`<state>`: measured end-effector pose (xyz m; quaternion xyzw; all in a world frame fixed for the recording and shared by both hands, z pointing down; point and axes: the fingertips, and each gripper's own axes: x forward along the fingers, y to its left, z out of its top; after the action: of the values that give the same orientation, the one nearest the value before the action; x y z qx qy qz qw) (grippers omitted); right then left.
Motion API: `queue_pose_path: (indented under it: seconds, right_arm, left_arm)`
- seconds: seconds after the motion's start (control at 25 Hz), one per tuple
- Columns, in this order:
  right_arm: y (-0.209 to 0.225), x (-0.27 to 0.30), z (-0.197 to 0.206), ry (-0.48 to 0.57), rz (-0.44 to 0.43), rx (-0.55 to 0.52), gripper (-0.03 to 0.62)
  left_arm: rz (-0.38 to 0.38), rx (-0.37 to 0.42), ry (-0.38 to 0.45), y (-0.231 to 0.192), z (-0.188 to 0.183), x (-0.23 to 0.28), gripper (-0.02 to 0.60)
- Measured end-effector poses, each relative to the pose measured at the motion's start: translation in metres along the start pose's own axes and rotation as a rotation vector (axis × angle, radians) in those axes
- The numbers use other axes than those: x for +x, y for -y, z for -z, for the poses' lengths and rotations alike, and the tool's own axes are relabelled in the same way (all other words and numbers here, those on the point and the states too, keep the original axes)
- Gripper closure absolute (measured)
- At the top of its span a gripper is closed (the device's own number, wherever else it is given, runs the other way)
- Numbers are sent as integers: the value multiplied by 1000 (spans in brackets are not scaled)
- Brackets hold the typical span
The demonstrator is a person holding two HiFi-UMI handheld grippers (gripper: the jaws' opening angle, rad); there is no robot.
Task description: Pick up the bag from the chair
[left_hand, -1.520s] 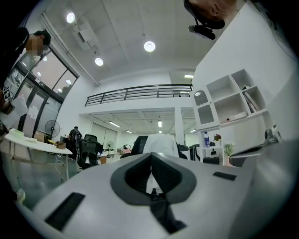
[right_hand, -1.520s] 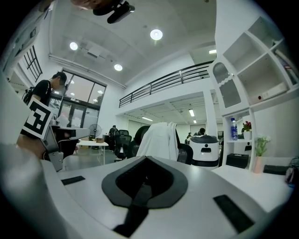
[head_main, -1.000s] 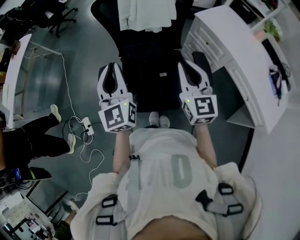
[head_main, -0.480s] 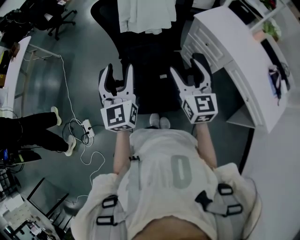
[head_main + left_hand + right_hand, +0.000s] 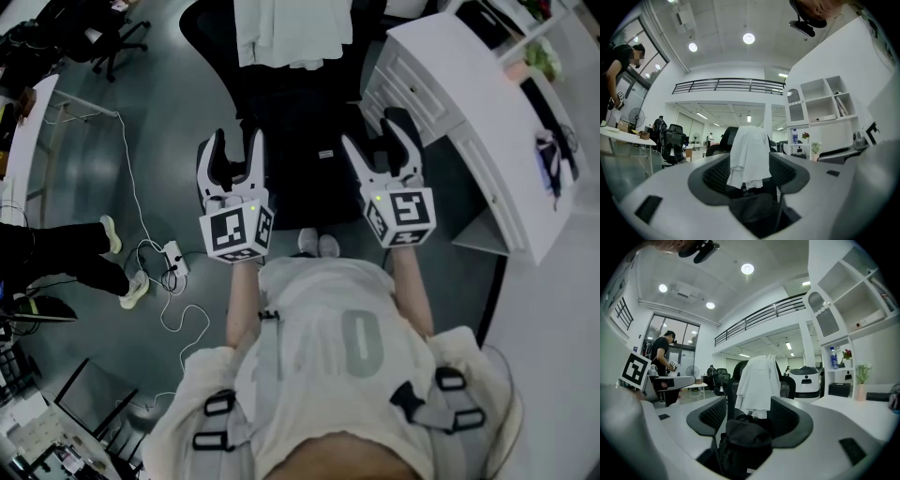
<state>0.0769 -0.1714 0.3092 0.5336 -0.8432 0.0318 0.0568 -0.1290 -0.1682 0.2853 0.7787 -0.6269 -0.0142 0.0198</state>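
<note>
Spread wide at both the left gripper (image 5: pixel 237 141) and the right gripper (image 5: pixel 375 129), with nothing clamped in either. Look for the black soft fabric bag (image 5: pixel 300 141) at upper centre of the head view, slumped on the seat of the black high-backed office chair (image 5: pixel 208 37), just beyond the two sets of fingertips. In the right gripper view, find the bag (image 5: pixel 743 441) at low centre, framed by the open jaws but apparently untouched.

Probably the reach-in stage, so carry both tools forward and down together. Aim for the bunched top of the bag rather than its slack sides. Close only after getting fabric deep inside the jaws, then lift straight up. Steer clear of the white cloth garment (image 5: pixel 292 28) draped over the chair back at the top edge, to avoid snagging it.

By count: one bag, one chair, one draped garment, two grippers.
</note>
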Motion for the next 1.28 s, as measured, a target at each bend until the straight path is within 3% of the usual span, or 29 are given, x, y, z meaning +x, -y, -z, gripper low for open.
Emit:
queue_pose_path:
  seconds: [0.72, 1.28]
  right_arm:
    - [14, 39, 8, -38, -1, -44, 313]
    - [47, 120, 69, -80, -30, -123, 313]
  left_arm:
    - [-22, -27, -56, -25, 26, 36, 341]
    - [-27, 4, -92, -61, 111, 101, 341]
